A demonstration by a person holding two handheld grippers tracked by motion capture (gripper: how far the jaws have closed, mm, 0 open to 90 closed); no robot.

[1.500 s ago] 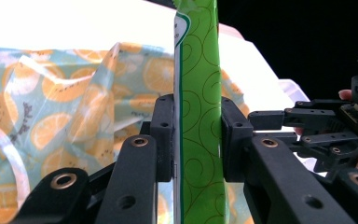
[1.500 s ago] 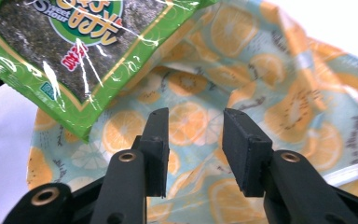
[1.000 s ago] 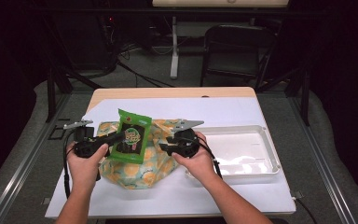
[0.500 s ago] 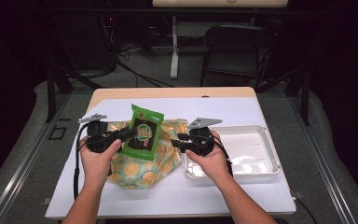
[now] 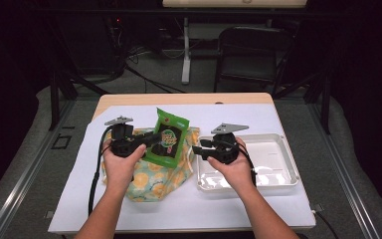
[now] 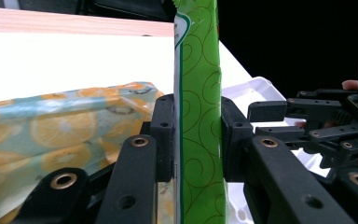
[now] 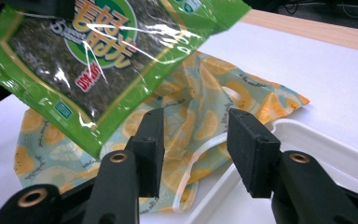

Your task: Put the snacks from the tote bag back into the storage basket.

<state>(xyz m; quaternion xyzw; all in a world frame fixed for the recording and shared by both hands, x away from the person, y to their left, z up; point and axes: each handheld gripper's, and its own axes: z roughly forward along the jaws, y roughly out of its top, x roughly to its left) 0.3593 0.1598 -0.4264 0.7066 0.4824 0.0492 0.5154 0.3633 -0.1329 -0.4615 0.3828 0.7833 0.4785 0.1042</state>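
While the left gripper [image 5: 151, 140] is clamped on the green snack packet [image 5: 168, 138], the packet hangs in the air above the lemon-print bag [image 5: 151, 174], clear of it. From the left gripper view, both black jaws press flat on the two faces of the packet [image 6: 199, 107], so the hold looks firm. The right gripper [image 5: 197, 149] is empty, its jaws stand apart, and it waits over the near left corner of the white tray [image 5: 278, 172]. From the right gripper view, the bag [image 7: 200, 121] lies limp on the white sheet [image 7: 307, 65], one edge touching the tray rim [image 7: 303, 128], and the packet [image 7: 98, 51] is above it. I judge that taking the packet out of the bag is done. What is left is probably to carry it to the right and set it in the tray, which has nothing in it yet
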